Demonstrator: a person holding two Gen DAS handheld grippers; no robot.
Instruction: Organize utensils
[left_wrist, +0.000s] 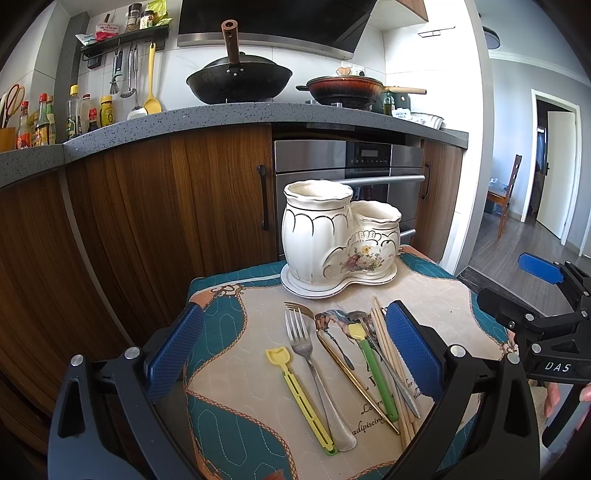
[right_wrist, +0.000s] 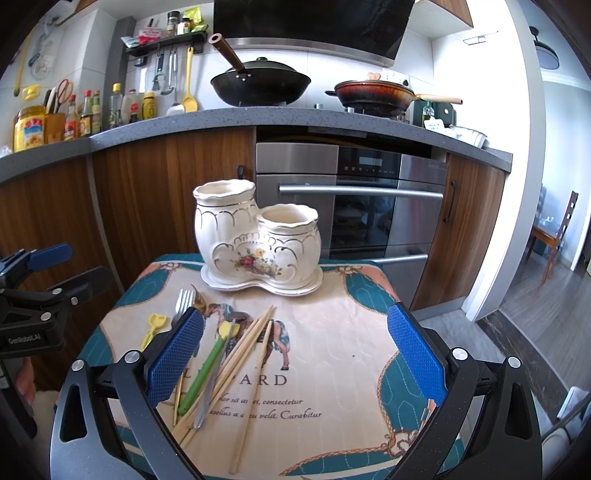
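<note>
Left wrist: both grippers (left_wrist: 295, 354) (right_wrist: 295, 354) spread wide, empty. Utensils overlapping lower centre; chopsticks (right_wrist: 243, 354) crossed. Risk: snagging neighbours, tipping ceramic holder (left_wrist: 332, 236).

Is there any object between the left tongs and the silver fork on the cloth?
Nothing visible. The left tongs hang open above the silver fork, which lies flat between the yellow tool and the gold utensil, with open space above it.

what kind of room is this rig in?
A home kitchen, most likely: a wok and a pan sit on the stove, a built-in oven is under the counter, and sauce bottles line the worktop.
</note>
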